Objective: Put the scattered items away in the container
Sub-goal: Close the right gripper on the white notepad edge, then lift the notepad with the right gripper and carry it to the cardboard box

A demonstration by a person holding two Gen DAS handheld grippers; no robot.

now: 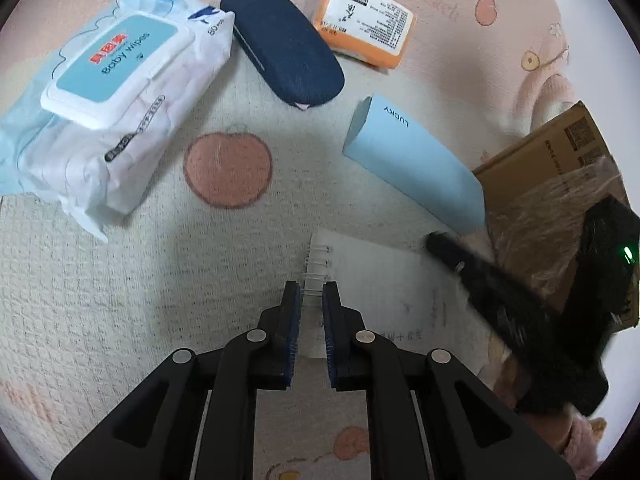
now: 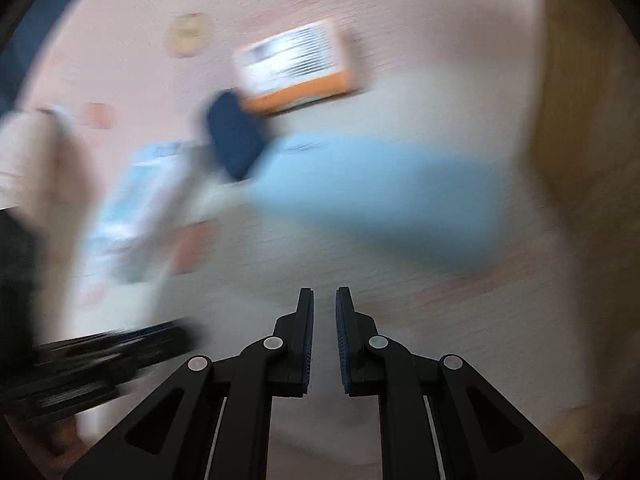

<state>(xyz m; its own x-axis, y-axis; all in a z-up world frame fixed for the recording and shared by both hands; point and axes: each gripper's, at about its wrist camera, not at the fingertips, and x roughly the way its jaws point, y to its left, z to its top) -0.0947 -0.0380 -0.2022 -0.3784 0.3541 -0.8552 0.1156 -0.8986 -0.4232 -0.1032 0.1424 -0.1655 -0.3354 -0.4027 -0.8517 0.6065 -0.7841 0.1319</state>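
My left gripper (image 1: 311, 290) has its jaws closed on the wire-bound edge of the white notebook (image 1: 384, 280), the coil pinched between the blue pads; the notebook lies flat on the play mat (image 1: 120, 300), close to its near edge. My right gripper (image 2: 325, 296) is closed on nothing, only a thin slit between its pads, and its view is smeared with blur. From the left view that right gripper crosses the notebook's right side as a dark blurred bar, just in front of the cardboard box (image 1: 560, 168), the container, which sits at the mat's right edge. A pale blue LUCKY sleeve (image 1: 416, 164) lies beyond the notebook, one end touching the box. Further out, a navy case (image 1: 284, 44) lies between the baby wipes pack (image 1: 108, 108), toward the left edge, and an orange packet (image 1: 366, 20) near the far edge.
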